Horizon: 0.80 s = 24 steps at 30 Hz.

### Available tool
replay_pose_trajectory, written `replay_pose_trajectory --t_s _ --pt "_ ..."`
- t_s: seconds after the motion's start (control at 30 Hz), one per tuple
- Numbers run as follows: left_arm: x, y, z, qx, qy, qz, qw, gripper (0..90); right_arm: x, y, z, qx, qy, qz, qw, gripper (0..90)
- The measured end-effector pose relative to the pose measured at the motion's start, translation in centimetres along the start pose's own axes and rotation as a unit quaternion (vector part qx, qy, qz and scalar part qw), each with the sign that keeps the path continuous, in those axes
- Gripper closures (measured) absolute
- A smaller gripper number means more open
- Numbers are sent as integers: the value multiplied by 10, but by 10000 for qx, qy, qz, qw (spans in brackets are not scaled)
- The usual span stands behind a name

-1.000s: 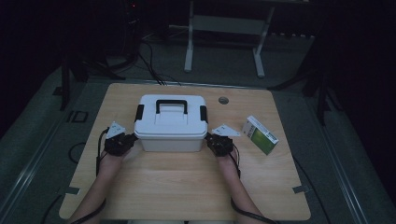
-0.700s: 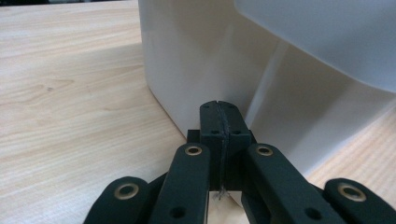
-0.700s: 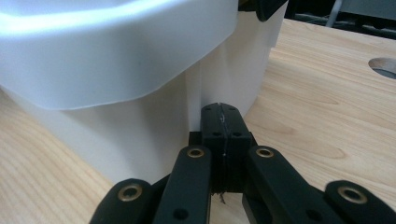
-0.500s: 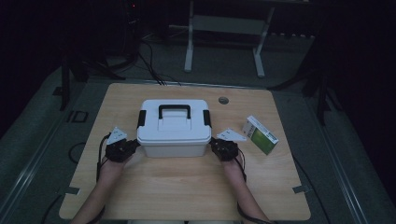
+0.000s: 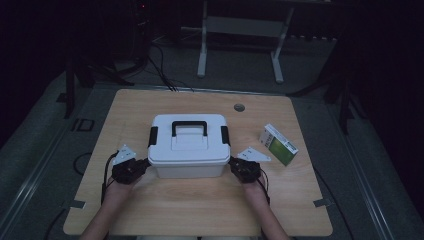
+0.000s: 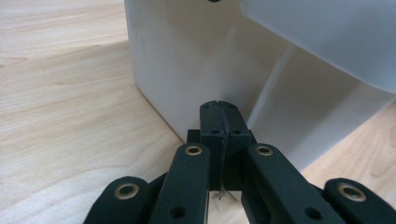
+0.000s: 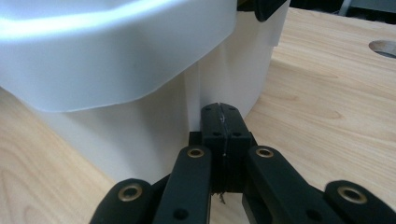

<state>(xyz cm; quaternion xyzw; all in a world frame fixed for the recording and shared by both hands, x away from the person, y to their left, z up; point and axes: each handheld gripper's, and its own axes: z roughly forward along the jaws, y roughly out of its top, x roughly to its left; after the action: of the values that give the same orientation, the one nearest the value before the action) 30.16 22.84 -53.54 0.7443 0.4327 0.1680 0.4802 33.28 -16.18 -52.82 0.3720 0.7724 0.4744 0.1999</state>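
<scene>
A white plastic storage box (image 5: pixel 189 146) with smooth, slightly glossy walls sits near the middle of the pale wood-grain counter (image 5: pixel 200 210). Its lid overhangs the body with a rounded lip, carries a black handle (image 5: pixel 189 126) lying flat on top, and is flanked by a black latch (image 5: pixel 153 136) on each short side.

The left gripper (image 5: pixel 144 165) comes in low at the box's near left corner. In the left gripper view its black jaws are clenched together with nothing between them, and their tips (image 6: pixel 219 108) sit right at the box's lower corner edge, under the lid's lip; whether they quite touch the wall cannot be told. The right gripper (image 5: pixel 233 164) mirrors it at the near right corner: jaws pressed tight, empty, tips (image 7: pixel 221 112) close up against the white wall (image 7: pixel 140 126) below the overhanging lid. Each gripper carries a grey three-cornered plate (image 5: pixel 123 152) on top, and the person's forearms reach in from the near edge.

To the right of the box, well apart from it and just beyond the right gripper, lies a small green-and-white carton (image 5: pixel 278 145), set at an angle. A round cable hole (image 5: pixel 239 107) is sunk in the counter behind the box. Beyond the counter, a dim floor holds cables and the legs of a metal frame (image 5: pixel 240 45).
</scene>
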Motion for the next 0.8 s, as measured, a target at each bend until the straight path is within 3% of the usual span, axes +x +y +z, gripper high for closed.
replay_pose_trajectory --t_s 0.8 --pt "-38 -10 -5 98 -462 224 9986 896 4 -29 -51 -54 -59 85 9999 900"
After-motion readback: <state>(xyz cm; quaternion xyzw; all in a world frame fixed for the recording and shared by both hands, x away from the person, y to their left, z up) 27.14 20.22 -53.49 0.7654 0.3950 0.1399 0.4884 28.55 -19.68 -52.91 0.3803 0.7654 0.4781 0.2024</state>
